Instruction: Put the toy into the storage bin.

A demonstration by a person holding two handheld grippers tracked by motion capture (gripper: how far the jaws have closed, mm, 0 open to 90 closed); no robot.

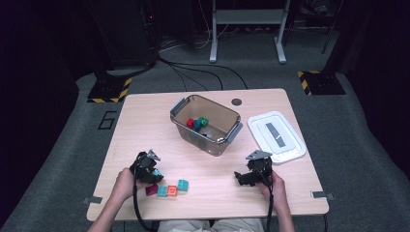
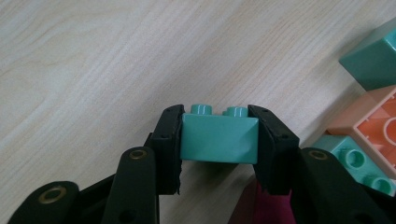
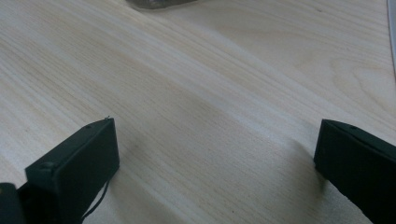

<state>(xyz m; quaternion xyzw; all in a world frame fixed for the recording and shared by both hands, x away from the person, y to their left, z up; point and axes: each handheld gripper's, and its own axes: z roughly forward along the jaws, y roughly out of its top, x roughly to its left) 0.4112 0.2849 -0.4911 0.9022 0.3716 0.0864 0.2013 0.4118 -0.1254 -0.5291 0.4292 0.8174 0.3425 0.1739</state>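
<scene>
Left gripper (image 2: 219, 140) pinching teal brick (image 2: 219, 140) near the counter's (image 1: 145, 121) front-left corner.
We count four bricks (image 1: 172, 190) there, three in the bin (image 1: 220, 144). Right gripper (image 3: 215, 163) jaws spread, empty. Risk: the narrow side grip may let it twist out on lifting.

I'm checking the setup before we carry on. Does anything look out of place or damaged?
Nothing stands out. The bin stands upright, its lid lies flat beside it, and the left gripper squarely clamps a teal brick.
</scene>
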